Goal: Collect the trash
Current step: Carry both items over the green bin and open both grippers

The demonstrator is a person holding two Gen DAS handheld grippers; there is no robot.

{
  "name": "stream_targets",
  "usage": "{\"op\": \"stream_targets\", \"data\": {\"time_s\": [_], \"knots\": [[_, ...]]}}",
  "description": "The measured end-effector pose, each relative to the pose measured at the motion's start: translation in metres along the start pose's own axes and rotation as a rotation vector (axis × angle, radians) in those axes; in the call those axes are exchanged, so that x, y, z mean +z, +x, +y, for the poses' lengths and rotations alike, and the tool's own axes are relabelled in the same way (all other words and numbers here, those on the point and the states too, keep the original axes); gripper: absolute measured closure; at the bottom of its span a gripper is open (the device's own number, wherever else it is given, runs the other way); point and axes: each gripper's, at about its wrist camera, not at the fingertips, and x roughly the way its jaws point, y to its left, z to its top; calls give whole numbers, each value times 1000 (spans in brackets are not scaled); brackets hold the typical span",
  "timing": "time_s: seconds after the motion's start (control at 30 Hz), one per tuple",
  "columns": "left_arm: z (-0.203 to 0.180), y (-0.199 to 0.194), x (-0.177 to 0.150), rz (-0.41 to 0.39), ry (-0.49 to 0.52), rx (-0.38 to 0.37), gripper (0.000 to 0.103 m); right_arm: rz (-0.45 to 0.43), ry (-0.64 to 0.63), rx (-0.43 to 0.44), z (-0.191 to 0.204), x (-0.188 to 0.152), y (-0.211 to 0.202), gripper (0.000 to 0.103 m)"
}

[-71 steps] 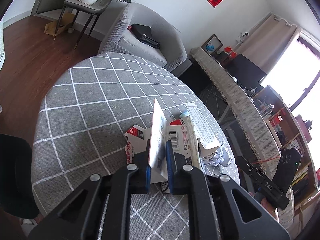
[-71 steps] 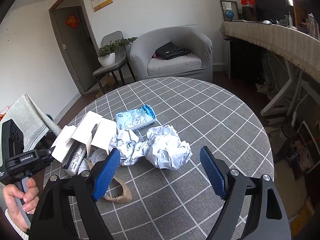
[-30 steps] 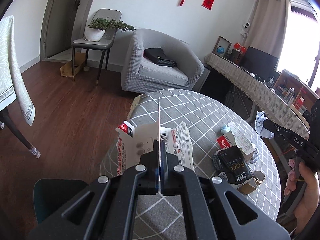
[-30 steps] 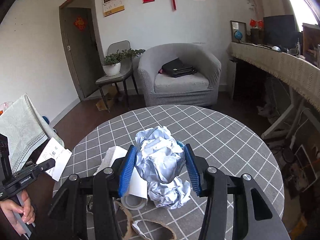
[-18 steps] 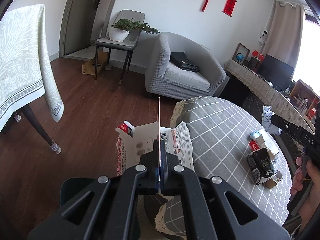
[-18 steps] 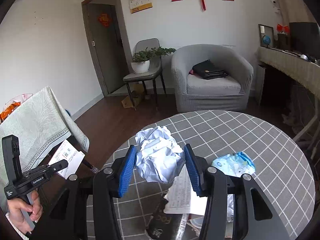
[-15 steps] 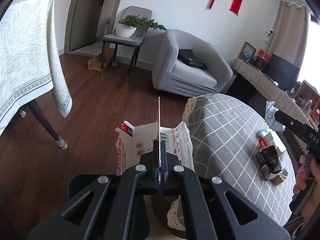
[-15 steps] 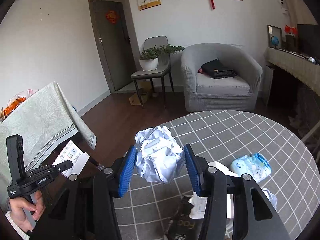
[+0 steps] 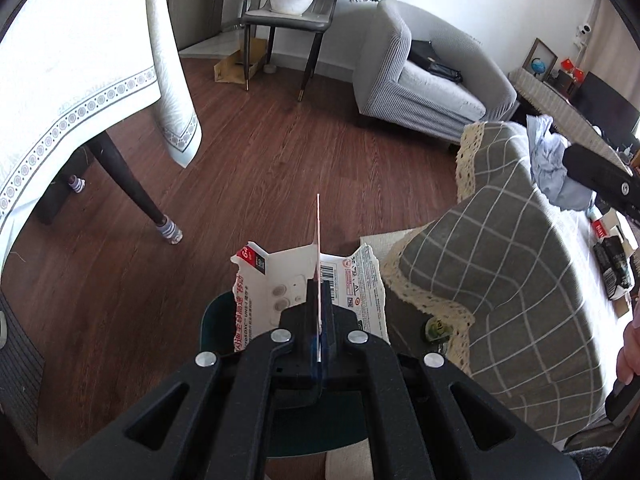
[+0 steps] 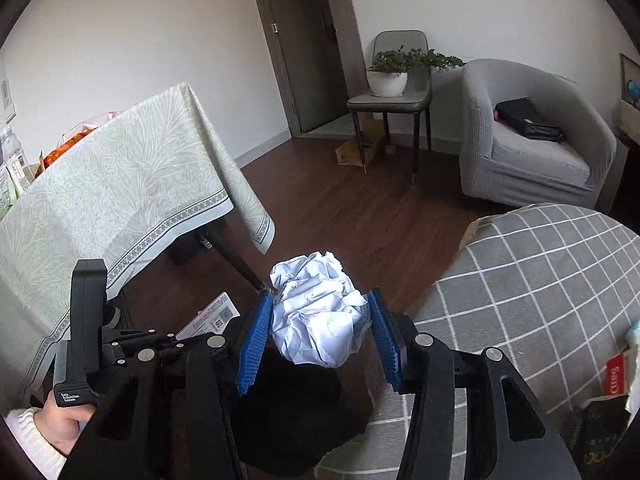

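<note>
Crumpled paper sits clamped between the right gripper pads; torn packaging is pinched in the left gripper. Dark bin lies below the jaws; each should release only once centred above it.

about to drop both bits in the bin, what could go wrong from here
1. The torn card packet stands on edge in the shut left tool; flat and light, it may flutter past the dark bin onto the floor.
2. The paper ball bulges above the right tool, and the bin sits tight against the draped table, so the ball could bounce off the cloth.
</note>
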Motion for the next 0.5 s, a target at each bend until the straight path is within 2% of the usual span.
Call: {"op": "stream_targets", "data": {"time_s": [0.1,0.23,0.33,0.43,0.5], "knots": [[11,21,-14,100,12,2,101,57,-6,36,17,-7,24,53],[32,45,-33,221,-5,17,101,156,-54,17,41,-20,60,53],[44,58,-45,311,-19,-8,101,200,-49,20,44,-25,77,53],[49,63,-54,349,-8,-5,94,238,-43,20,46,-28,91,53],[53,65,-57,357,-11,1,84,261,-46,14,49,-31,100,53]]}}
